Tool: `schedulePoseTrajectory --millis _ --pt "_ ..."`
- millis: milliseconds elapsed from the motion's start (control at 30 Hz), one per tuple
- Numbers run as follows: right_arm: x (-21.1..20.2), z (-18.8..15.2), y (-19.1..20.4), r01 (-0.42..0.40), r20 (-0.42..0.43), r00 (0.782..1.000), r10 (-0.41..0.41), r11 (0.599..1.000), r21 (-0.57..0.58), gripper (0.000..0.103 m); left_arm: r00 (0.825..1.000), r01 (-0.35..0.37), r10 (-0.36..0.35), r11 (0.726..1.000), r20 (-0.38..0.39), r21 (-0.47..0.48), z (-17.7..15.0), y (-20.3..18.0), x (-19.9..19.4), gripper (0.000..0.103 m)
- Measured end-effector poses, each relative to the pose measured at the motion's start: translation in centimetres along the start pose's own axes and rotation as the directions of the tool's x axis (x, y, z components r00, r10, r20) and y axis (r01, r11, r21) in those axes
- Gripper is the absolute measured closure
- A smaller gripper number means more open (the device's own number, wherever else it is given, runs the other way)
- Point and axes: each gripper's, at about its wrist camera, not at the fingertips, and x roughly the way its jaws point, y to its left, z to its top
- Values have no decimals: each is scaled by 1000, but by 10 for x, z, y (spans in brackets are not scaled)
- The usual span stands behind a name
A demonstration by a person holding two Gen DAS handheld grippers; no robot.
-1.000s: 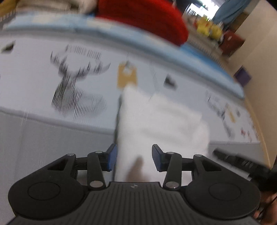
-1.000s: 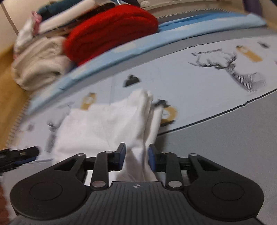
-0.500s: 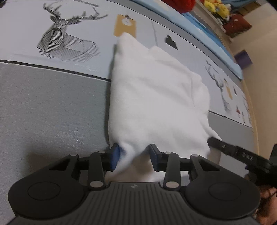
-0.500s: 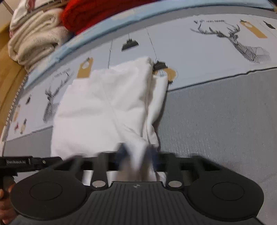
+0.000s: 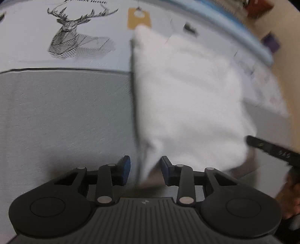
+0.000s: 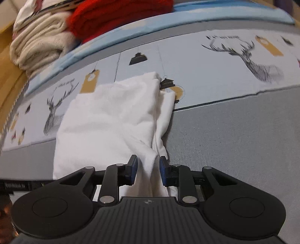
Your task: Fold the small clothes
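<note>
A white garment (image 5: pixel 187 97) lies folded on a grey and deer-print mat (image 5: pixel 65 116). Its near corner hangs between the jaws of my left gripper (image 5: pixel 145 167), which stand apart without pinching it. In the right wrist view the same garment (image 6: pixel 112 116) lies flat with a bunched right edge. A fold of it passes between the jaws of my right gripper (image 6: pixel 148 169), which also stand apart. The right gripper's finger shows as a black bar at the right of the left wrist view (image 5: pixel 271 150).
A red knit (image 6: pixel 116 16) and a cream towel (image 6: pixel 39 48) are stacked beyond the mat's blue border (image 6: pixel 131 32). Wood floor (image 6: pixel 7 62) lies to the left. Bare grey mat (image 6: pixel 234 131) lies right of the garment.
Both grippers lowered the garment onto the mat. Both jaws have widened, and the cloth now sits loose between them.
</note>
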Motion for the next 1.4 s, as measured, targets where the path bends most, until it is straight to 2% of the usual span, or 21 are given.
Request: schedulePoseTrajectory --millis 67,100,133,167,200,267,300,367,467,533,600,667,733,833,933,967,1033,1067,1200,1300,1400 --pt "12 -7 -1 78 -88 993 -81 996 -40 74 999 -40 38 998 24 47 -4 -7 -5 60" --pt "14 -9 -3 100 -111 988 -104 994 -40 69 997 -51 46 996 66 77 -5 -13 -13 58" --pt "11 -9 -5 101 -104 989 -104 995 -26 68 991 -68 53 991 125 116 -7 -20 -24 56" --pt "4 -8 -6 107 -81 991 -108 994 -22 68 981 -92 65 985 183 146 -10 -25 -35 44" --pt "-4 -7 -5 129 -44 991 -130 991 -36 68 965 -129 86 978 246 166 -14 -30 -46 26" --pt "-24 -9 -1 185 47 982 -181 979 -84 67 924 -208 132 961 359 181 -24 -38 -71 14" --pt "-35 -11 0 211 95 975 -202 973 -99 64 898 -246 152 952 412 185 -30 -42 -85 14" --pt "-57 -15 -1 244 177 958 -224 965 -100 56 863 -292 182 941 470 171 -38 -55 -106 9" --pt "-97 -21 -4 239 320 925 -206 969 -66 52 811 -309 186 942 555 135 -59 -70 -143 2" --pt "-128 -32 -3 214 418 891 -177 976 -42 43 774 -295 173 950 609 105 -82 -83 -167 0" --pt "-154 -49 0 205 495 854 -161 978 -35 37 760 -264 153 961 632 84 -104 -95 -185 0" --pt "-178 -71 2 210 553 817 -162 977 -25 33 759 -244 144 967 636 72 -127 -104 -195 0" --pt "-194 -90 3 201 571 807 -154 979 -20 32 763 -232 133 970 633 77 -154 -114 -200 0" --pt "-210 -118 7 176 567 814 -122 984 -40 31 770 -241 125 965 626 103 -194 -124 -198 0" --pt "-215 -151 18 186 564 819 -103 978 -93 29 768 -252 142 963 625 91 -228 -125 -182 0" --pt "-214 -160 21 192 561 822 -101 976 -106 29 780 -243 151 967 608 72 -233 -124 -176 0" --pt "-213 -173 30 179 539 838 -89 977 -117 29 815 -211 154 977 558 40 -234 -120 -164 0" --pt "-213 -177 35 176 532 842 -88 978 -116 29 822 -203 150 979 550 36 -231 -121 -161 0" --pt "-205 -180 46 196 510 855 -95 969 -148 29 791 -242 165 969 589 53 -223 -126 -156 0" --pt "-198 -177 46 195 483 869 -106 971 -139 29 797 -228 156 972 583 51 -221 -125 -153 0" --pt "-196 -178 48 197 478 871 -112 972 -132 29 807 -214 150 976 571 47 -218 -125 -149 0"
